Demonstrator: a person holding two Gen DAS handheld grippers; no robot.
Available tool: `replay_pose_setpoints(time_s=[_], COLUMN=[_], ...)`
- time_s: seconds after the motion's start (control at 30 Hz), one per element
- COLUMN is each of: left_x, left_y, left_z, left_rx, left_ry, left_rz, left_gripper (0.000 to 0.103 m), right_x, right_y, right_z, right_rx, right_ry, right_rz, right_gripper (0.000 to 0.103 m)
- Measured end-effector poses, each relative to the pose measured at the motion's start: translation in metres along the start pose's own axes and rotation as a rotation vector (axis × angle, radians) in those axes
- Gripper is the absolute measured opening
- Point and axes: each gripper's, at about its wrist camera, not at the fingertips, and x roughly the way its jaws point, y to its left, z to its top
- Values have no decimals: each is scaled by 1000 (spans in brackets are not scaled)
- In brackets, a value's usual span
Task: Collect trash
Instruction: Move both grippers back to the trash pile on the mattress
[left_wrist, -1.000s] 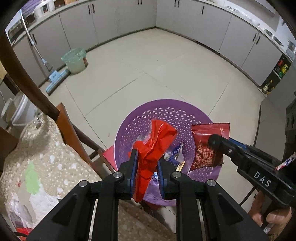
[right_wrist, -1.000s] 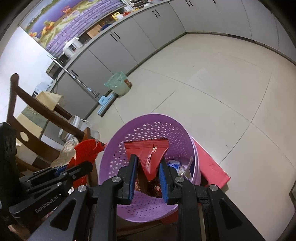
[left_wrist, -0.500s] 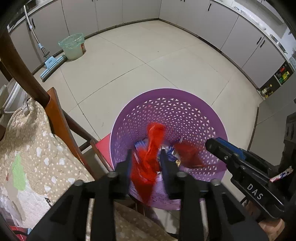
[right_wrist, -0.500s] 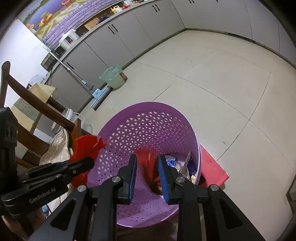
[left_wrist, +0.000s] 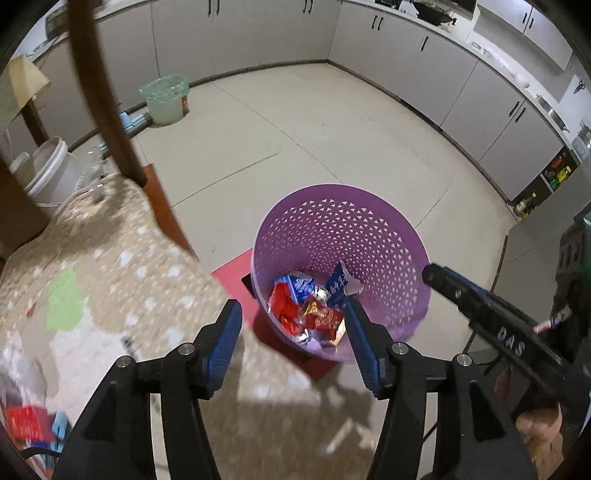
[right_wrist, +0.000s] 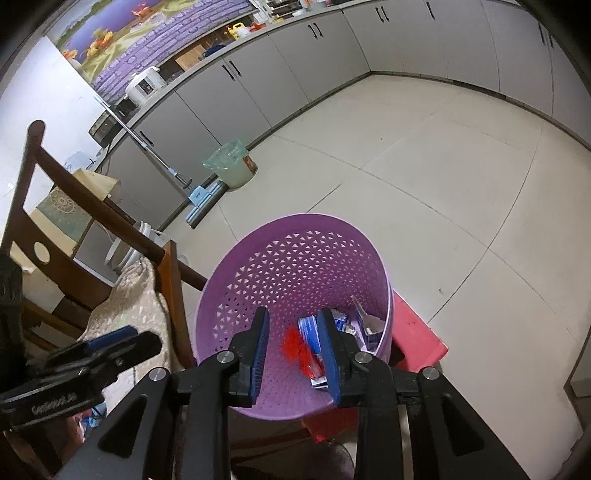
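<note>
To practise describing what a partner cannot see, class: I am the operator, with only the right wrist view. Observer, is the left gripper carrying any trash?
Observer: No. The left gripper is open wide and empty, pointing down at the purple perforated plastic basket.
Operator: The red thing in the basket is a blur to me. What is it?
Observer: A crumpled red and gold foil wrapper, among blue and white wrappers.
Operator: Any trash outside the basket?
Observer: Possibly: a blurred red packet lies beside the beige spotted cushion.
</note>
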Motion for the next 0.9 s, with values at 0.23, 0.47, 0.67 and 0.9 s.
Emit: replay_pose_setpoints(time_s=[0.23, 0.47, 0.67, 0.9], left_x=[-53, -95, -128, -156], left_y=[13, 58, 135, 232], left_z=[-48, -106, -155, -212], left_rx=[-11, -53, -234, -460], left_ry=[-67, -93, -128, -152], left_rz=[5, 66, 146, 259], left_gripper=[68, 69, 69, 69], right_x=[-23, -38, -31, -7], right_y=[20, 70, 134, 214], right_z=[-10, -27, -46, -71], right_rx=[-23, -149, -279, -413], right_ry=[-12, 3, 47, 127], right_rz=[12, 30, 67, 133], right_gripper=[36, 45, 52, 53])
